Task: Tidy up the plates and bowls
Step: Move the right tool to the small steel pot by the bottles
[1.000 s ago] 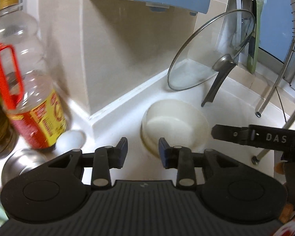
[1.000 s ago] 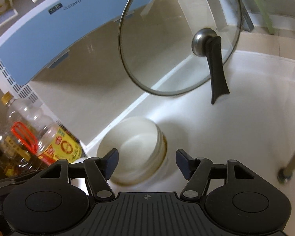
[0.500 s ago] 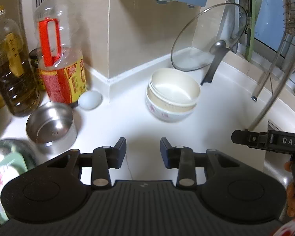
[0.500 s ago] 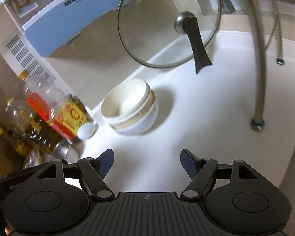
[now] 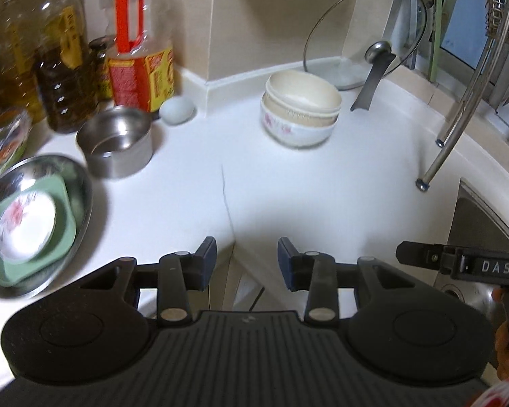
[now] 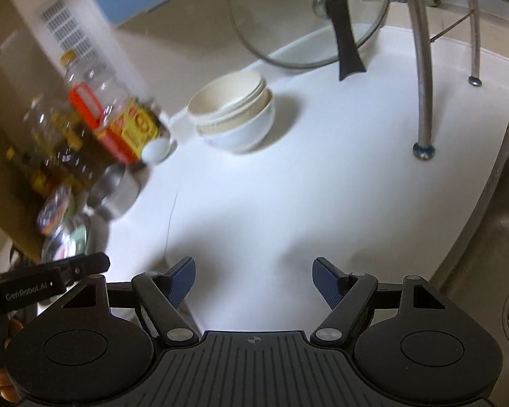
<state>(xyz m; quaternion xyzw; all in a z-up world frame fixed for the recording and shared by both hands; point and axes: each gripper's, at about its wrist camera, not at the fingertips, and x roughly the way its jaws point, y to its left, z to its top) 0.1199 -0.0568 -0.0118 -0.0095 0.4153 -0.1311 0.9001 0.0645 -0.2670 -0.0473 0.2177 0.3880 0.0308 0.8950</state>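
Observation:
A stack of cream bowls nested in a white floral bowl (image 5: 300,112) (image 6: 234,115) stands on the white counter near the back wall. At the left, a steel basin (image 5: 81,183) holds a green square plate (image 5: 62,237) with a white floral saucer (image 5: 25,227) on it. A small steel bowl (image 5: 117,142) stands beside the basin. My left gripper (image 5: 247,261) hovers over the counter's front edge, open, with nothing between its fingers. My right gripper (image 6: 254,281) is open wider, also empty, well short of the bowls.
A glass lid (image 5: 366,34) (image 6: 308,10) leans on the wall behind the bowls. Oil bottles (image 5: 140,57) and an egg (image 5: 178,110) crowd the back left. A metal rack leg (image 6: 422,68) stands right of the bowls, and a steel sink (image 6: 492,237) is at far right.
Both grippers have drawn back from the bowl stack toward the counter's front edge. The stack stays put on the counter. The right jaws stand a little wider.

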